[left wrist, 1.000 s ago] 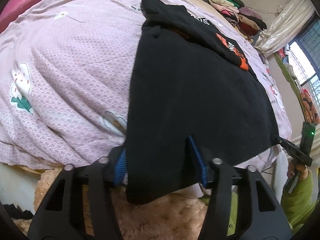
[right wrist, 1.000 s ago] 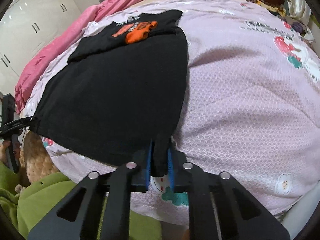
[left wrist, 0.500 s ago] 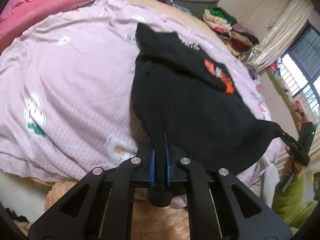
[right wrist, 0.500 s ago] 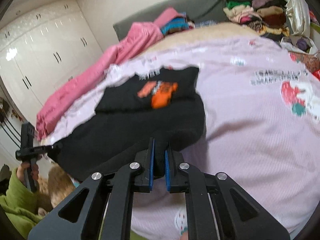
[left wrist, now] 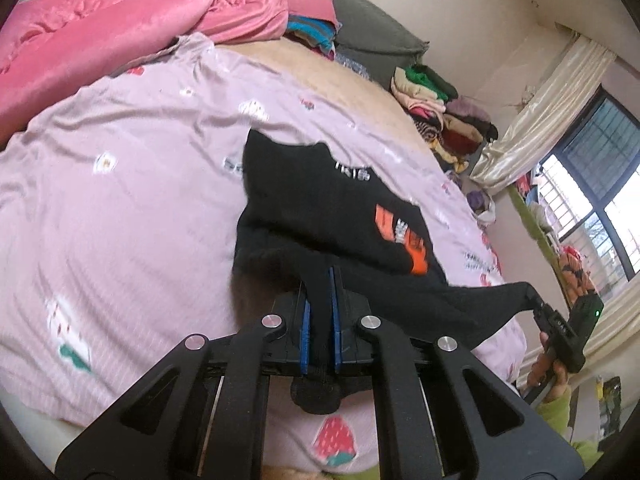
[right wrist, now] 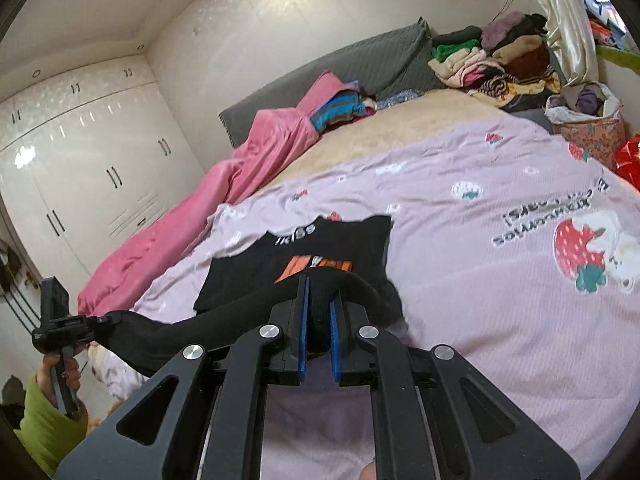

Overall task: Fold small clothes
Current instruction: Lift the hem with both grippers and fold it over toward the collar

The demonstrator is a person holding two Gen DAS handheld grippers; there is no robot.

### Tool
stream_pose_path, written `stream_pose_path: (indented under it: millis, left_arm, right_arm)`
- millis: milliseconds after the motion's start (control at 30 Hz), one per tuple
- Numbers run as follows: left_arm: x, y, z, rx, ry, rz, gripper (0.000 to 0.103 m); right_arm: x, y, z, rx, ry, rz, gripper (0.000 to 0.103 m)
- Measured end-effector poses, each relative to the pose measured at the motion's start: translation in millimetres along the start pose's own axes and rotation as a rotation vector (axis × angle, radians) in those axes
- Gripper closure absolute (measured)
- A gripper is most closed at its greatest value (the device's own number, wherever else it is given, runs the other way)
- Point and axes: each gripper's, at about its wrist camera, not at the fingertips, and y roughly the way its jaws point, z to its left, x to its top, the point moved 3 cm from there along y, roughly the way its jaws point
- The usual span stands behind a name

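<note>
A black T-shirt [left wrist: 320, 208] with an orange and white print lies on the pink strawberry bedsheet [left wrist: 120, 200], its far part flat and its near hem lifted off the bed. My left gripper [left wrist: 319, 280] is shut on one hem corner. The right gripper [left wrist: 538, 304] shows at the right of the left wrist view, pinching the other corner. In the right wrist view my right gripper [right wrist: 319, 292] is shut on bunched black fabric of the shirt [right wrist: 340, 248], and the left gripper [right wrist: 94, 326] holds the hem at the far left. The hem hangs stretched between them.
A pink quilt [left wrist: 100, 40] lies along the far left of the bed. Piles of folded clothes [right wrist: 500, 60] sit by the grey headboard [right wrist: 360, 68]. A basket [right wrist: 588, 120] stands at the right. White wardrobes [right wrist: 80, 152] line the left wall; a window [left wrist: 592, 184] is at the right.
The left gripper's jaws closed on the hem corner. Both grippers rose and tilted up, lifting the shirt's near hem off the bed so it now hangs between them.
</note>
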Motion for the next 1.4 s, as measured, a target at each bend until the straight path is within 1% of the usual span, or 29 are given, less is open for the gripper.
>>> stream_pose_path:
  millis: [300,633,967,1100,1400]
  left_arm:
    - [48.1,14.1,-9.7,0.000,-0.008,-0.066,0.101]
    - [86.7,31.6,-16.7,0.052,0.005,-0.112,0.101]
    - [108.6,68.7,-4.2,0.115,-0.004,-0.102,0.101]
    - [114.2,86.6,5.2,0.126,-0.027,-0.091,0.101]
    - [117.7,123.2,23.4,0.173,-0.038,-0.054,0.101]
  right_arm:
    - [31.9,19.0,-4.3,-0.043,0.005,-0.044,0.095]
    - [62.4,52.7,-5.0,-0.085,-0.013,-0.054,0.095]
    - [78.4,101.9,-15.8,-0.133,-0.023,-0.019,0.095]
    - [77.7,121.5,-24.5,-0.148,-0.014,0.006,0.095]
    - [66.8,154.4,-37.0,-0.186,-0.014,0.062,0.095]
